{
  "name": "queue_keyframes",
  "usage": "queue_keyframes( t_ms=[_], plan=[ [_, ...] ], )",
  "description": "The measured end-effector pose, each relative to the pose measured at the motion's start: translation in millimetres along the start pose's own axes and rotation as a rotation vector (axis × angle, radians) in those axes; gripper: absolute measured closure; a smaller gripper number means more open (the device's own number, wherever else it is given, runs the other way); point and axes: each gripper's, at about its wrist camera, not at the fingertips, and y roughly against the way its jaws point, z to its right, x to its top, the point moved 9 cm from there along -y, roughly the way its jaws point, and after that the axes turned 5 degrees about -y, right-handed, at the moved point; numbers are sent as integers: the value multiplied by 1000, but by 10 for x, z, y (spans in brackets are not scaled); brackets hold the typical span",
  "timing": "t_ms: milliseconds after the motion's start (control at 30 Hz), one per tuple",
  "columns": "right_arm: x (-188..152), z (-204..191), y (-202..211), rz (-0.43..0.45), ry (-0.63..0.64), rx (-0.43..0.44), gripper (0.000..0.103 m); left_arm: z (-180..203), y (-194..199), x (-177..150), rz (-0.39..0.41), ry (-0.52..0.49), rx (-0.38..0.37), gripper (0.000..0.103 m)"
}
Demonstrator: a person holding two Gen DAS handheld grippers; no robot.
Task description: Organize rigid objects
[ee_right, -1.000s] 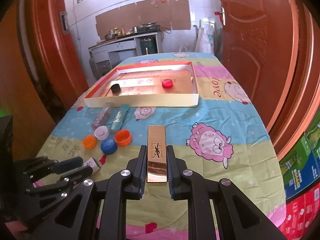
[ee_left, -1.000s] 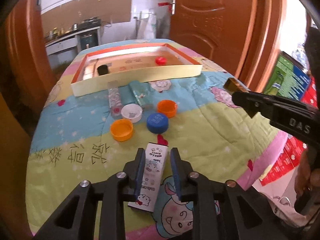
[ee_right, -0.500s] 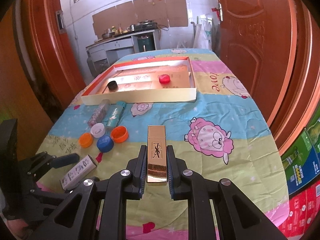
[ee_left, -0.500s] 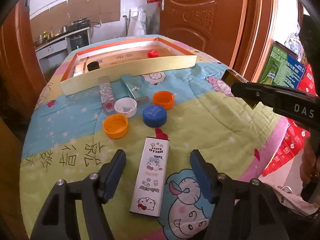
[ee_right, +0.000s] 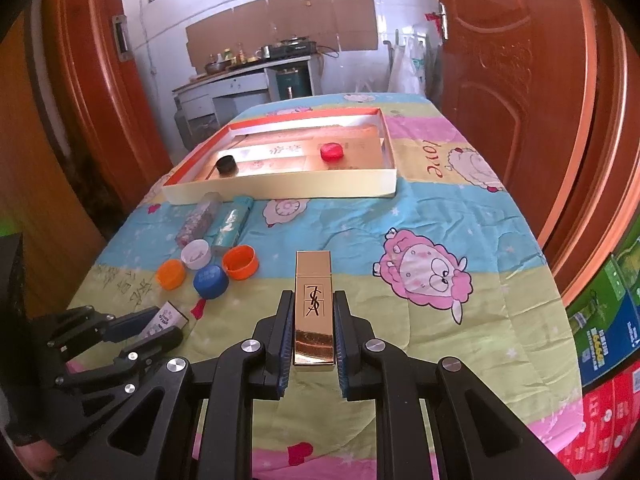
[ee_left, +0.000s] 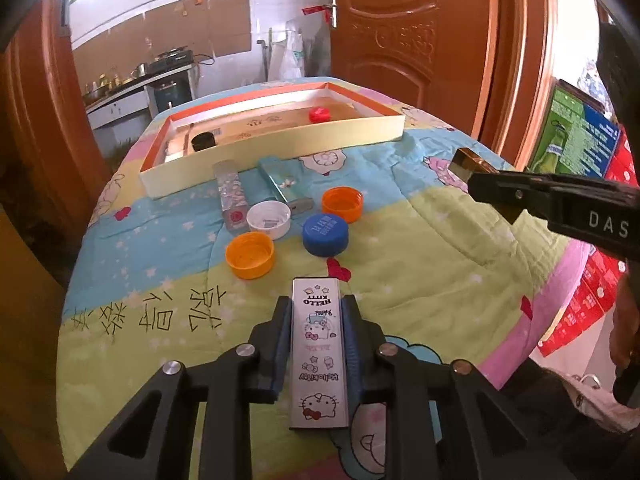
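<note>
We see the left gripper (ee_left: 316,316) with its jaws just closed in from wide onto a white cartoon-printed box (ee_left: 319,356), which lies flat on the patterned cloth (ee_left: 420,280) and is now clamped between the blue pads along its long sides. In the right wrist view the same gripper (ee_right: 160,328) appears at lower left, its fingers on either side of the box end (ee_right: 166,318).

The right gripper (ee_right: 314,312) is pinched on a gold lipstick case (ee_right: 314,304), carried clear of the cloth, with its far end jutting past the fingertips. From the left wrist view we see that case (ee_left: 470,164) poking out of the black finger at right.

Just beyond the white box lie four loose caps: an orange cap (ee_left: 250,255) nearest, a blue cap (ee_left: 325,234), a white cap (ee_left: 269,220) and a second orange cap (ee_left: 343,204). Behind them rest a clear glittery tube (ee_left: 230,192) and a teal tube (ee_left: 282,184), side by side, reaching toward the tray.

Farther back stands a shallow cream tray with an orange rim (ee_left: 280,148), holding a black cap (ee_left: 203,142) at its left and a red cap (ee_left: 320,114) toward its right.
</note>
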Motion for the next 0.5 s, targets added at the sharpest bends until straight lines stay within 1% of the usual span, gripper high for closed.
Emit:
queue_keyframes(
  t_ms=[133,200,400,500],
  plan=[
    [38,-7,20,9,6,8,85,-17,82,69,20,16,14,78],
    [72,-21,30,14,12,13,85,-24,142,145,42,23,15,78],
    [190,-70,36,27,27,25,85,-71,304,431,100,34,15,78],
    [278,-101,37,36,28,46,85,-98,375,583,129,37,17,78]
  ],
)
